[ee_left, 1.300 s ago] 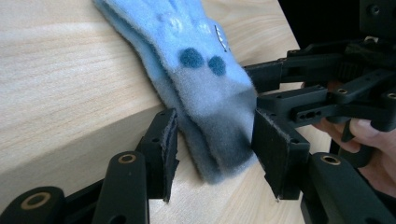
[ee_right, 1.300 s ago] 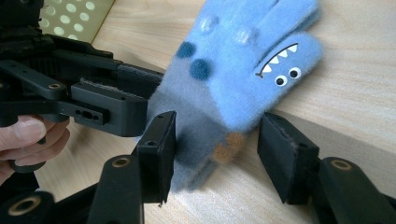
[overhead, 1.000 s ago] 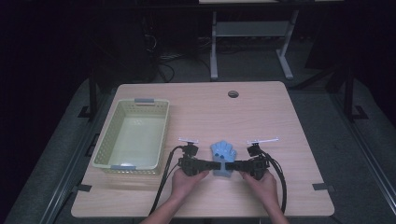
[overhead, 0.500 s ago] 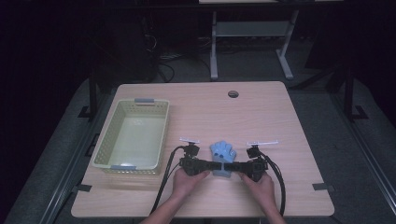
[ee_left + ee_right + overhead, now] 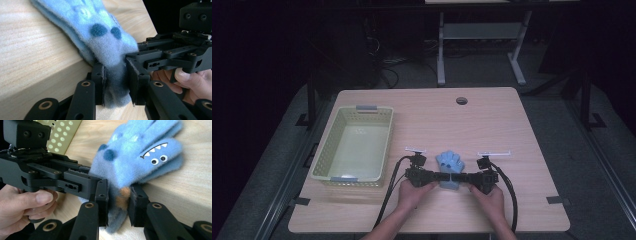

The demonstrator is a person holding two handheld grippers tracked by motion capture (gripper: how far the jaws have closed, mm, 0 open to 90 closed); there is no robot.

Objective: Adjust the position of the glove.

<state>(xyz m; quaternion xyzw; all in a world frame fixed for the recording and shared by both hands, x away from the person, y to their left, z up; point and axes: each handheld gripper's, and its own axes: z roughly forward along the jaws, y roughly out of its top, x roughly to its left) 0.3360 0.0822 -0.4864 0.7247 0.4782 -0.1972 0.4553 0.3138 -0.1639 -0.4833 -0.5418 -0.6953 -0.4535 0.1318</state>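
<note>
Jaws on both sides have just been closing, and now both pairs pinch the cuff end of one blue fleece glove, so that is two grippers on a single item. Left gripper comes in from the left, right gripper from the right, and their tips meet almost nose to nose at the glove's near end. From the left gripper view the fabric bunches between the black pads, squeezed narrow; the right gripper view shows the same, with an orange patch caught between its pads. Glove fingers fan away towards the far side, one carrying a toothy little face with two eyes. It lies on the wooden table, near the front edge, centre. One pale yellow basket sits to the left, well apart. Two hands, left hand and right hand, hold the tools.
</note>
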